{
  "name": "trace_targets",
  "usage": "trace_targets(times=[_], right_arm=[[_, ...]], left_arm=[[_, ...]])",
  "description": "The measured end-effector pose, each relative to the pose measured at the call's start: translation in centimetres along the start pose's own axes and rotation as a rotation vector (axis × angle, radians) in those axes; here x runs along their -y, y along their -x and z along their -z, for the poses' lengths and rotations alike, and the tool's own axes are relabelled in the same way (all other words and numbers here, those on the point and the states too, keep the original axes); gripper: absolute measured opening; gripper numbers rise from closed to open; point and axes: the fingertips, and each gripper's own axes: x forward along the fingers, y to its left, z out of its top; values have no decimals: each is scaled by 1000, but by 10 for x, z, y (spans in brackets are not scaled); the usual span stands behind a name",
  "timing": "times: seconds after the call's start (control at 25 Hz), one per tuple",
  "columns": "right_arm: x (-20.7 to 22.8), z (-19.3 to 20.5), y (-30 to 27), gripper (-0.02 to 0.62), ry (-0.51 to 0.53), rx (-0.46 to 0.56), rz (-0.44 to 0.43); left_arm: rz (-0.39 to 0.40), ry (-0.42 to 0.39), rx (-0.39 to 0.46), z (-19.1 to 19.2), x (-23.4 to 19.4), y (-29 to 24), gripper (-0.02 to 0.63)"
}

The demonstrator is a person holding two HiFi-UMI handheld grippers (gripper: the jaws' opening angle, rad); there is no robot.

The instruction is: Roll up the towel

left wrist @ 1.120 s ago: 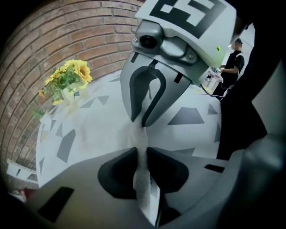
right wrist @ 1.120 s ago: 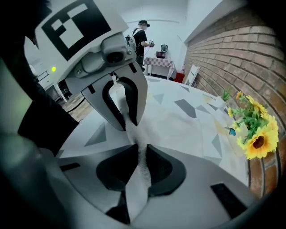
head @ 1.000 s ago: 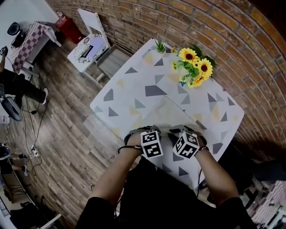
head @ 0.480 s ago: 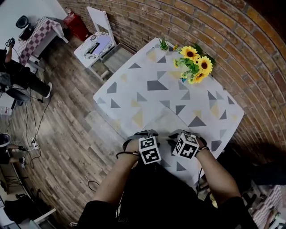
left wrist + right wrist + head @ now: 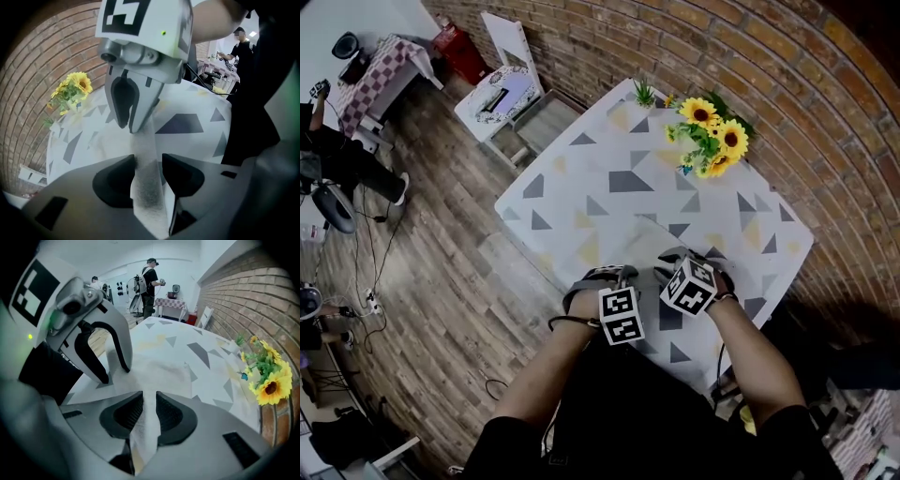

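At the table (image 5: 581, 178) edge nearest us, we had the towel (image 5: 161, 369) in both tools.
Left gripper (image 5: 147, 161) jaws had just been opening, wide, towel fold loose between them; right gripper (image 5: 149, 404) jaws had just been opening too, narrow, pads on the towel.

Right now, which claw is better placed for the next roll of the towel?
Right, probably. The right claw has the towel filling its narrow gap, though its jaws have just been opening. The left claw has just opened wide, with the towel loose between its jaws, so it must re-grip first.
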Motion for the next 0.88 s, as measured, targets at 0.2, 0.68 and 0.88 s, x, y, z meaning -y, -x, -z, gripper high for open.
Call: trace_targets(times=[0.2, 0.68, 0.88], right_arm=[[4, -6, 20, 104, 22, 81, 44], [-18, 17, -8, 132, 150, -45, 5], [-52, 5, 4, 87, 61, -12, -186]], left_arm=[[25, 51, 2, 5, -15, -7, 198], [79, 8, 45, -1, -20, 11, 196], [82, -102, 12, -6, 0, 5, 198]])
